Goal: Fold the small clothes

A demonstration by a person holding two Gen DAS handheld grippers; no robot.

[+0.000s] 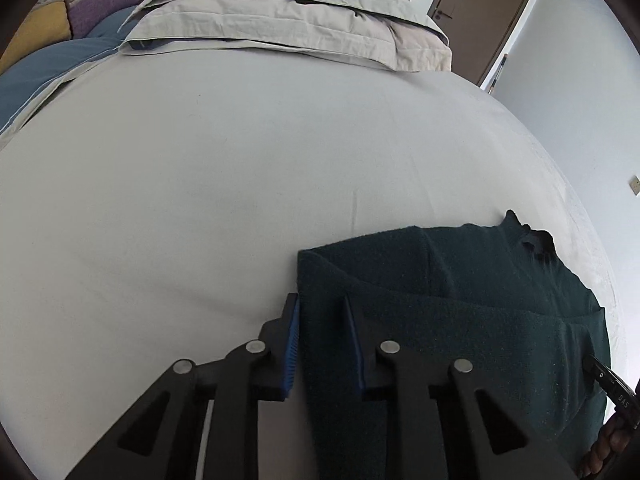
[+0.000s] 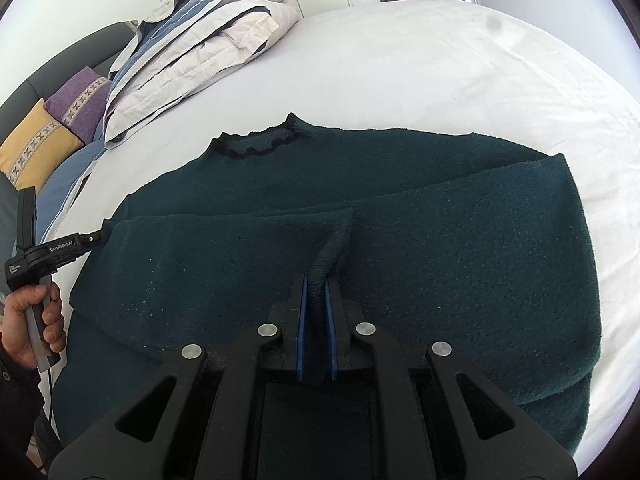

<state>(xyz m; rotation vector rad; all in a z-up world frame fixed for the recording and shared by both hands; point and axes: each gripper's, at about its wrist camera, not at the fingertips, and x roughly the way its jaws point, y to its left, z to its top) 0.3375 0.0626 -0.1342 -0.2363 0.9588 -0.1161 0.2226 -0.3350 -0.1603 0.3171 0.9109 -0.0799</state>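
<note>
A dark green knit sweater (image 2: 400,248) lies flat on the white bed, neck away from me, both sleeves folded across its body. My right gripper (image 2: 316,280) is shut on the cuff of the right sleeve (image 2: 332,252) over the middle of the sweater. My left gripper (image 1: 322,304) is at the sweater's left edge (image 1: 440,300); its jaws stand apart with the folded edge of the fabric between them. It also shows in the right wrist view (image 2: 102,234), touching that edge.
The white bed sheet (image 1: 200,180) spreads wide to the left and far side. A stack of folded duvets and pillows (image 1: 288,20) lies at the head, with purple (image 2: 80,104) and yellow cushions (image 2: 36,144). A brown door (image 1: 480,12) stands beyond.
</note>
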